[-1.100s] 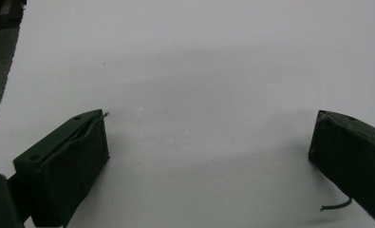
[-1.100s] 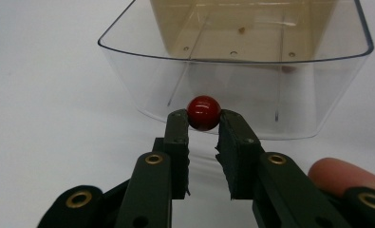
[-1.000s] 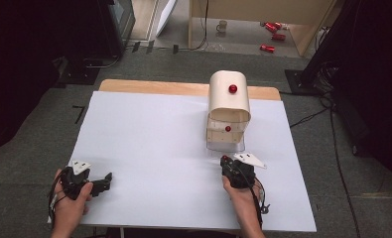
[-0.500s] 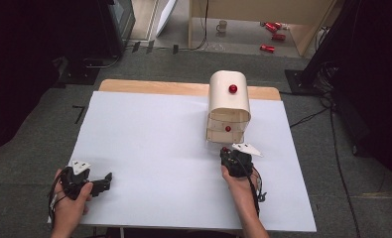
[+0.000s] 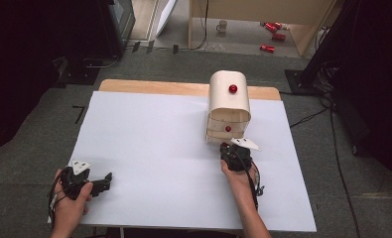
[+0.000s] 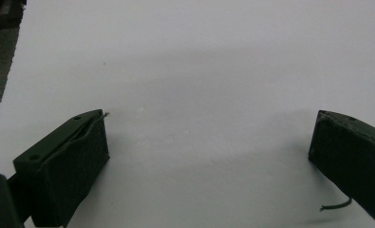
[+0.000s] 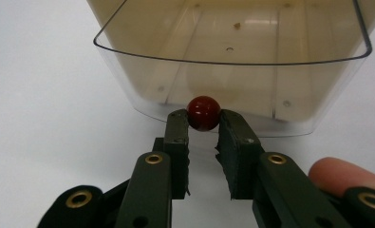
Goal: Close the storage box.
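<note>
**Red knob pinched, drawer sliding out**

The red knob (image 7: 203, 113) sits squeezed between the right gripper (image 7: 203, 124) tips. That hand has pulled back toward the person, so the clear drawer (image 7: 232, 71) is opening. Behind it stands the small cabinet (image 5: 228, 94). The left gripper (image 6: 209, 142) waits wide apart, holding nothing.

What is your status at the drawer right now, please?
Right gripper shut on the red knob of the clear drawer. Left gripper open, on the white table. Nothing in the way.
</note>
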The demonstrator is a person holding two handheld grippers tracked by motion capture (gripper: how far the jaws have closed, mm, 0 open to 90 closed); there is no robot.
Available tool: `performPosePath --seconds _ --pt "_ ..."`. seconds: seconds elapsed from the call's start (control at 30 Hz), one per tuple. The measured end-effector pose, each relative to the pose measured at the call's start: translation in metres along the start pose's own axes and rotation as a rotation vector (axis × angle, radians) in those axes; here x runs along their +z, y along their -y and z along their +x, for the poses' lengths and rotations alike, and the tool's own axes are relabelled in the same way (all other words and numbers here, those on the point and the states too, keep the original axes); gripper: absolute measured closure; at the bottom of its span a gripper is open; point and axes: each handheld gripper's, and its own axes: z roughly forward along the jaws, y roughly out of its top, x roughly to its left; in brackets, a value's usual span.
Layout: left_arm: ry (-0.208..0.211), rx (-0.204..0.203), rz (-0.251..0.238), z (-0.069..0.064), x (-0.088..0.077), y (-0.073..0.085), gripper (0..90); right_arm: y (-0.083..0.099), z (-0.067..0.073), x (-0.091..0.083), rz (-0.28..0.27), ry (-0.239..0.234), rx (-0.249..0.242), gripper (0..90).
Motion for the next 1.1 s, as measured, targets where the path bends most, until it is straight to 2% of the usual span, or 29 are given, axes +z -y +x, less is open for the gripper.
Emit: performPosePath --seconds 0.6,0.7,0.8,0.83,0.87,0.9,0.93,0.97,1.0,1.07,1.1 --pt "0.000 0.000 0.000 0.000 0.000 0.000 0.0 -0.004 -0.002 0.007 -0.018 0.010 -0.017 75.0" --pt "0.000 0.000 0.000 0.000 0.000 0.000 0.0 -0.003 -0.002 0.007 -0.019 0.013 -0.021 72.7" --pt "0.000 0.000 0.000 0.000 0.000 0.000 0.0 -0.004 -0.004 0.005 -0.021 -0.021 -0.006 56.9" --pt "0.000 0.000 0.000 0.000 0.000 0.000 0.0 -0.004 -0.006 0.003 -0.025 -0.028 -0.016 44.6" --pt "0.000 0.000 0.000 0.000 0.000 0.000 0.0 -0.004 -0.006 0.003 -0.025 -0.028 -0.016 44.6" --pt "0.000 0.000 0.000 0.000 0.000 0.000 0.0 -0.003 -0.007 0.000 -0.023 -0.025 -0.039 34.1" --pt "0.000 0.000 0.000 0.000 0.000 0.000 0.0 -0.003 -0.008 -0.002 -0.022 -0.023 -0.048 28.9" --pt "0.000 0.000 0.000 0.000 0.000 0.000 0.0 -0.003 -0.008 -0.002 -0.022 -0.023 -0.048 28.9" --pt "0.000 0.000 0.000 0.000 0.000 0.000 0.0 -0.002 -0.011 -0.005 -0.019 -0.017 -0.070 22.3" --pt "0.000 0.000 0.000 0.000 0.000 0.000 0.0 -0.001 -0.012 -0.007 -0.017 -0.011 -0.078 19.2" --pt "0.000 0.000 0.000 0.000 0.000 0.000 0.0 0.000 -0.016 -0.011 -0.013 -0.003 -0.078 14.1"
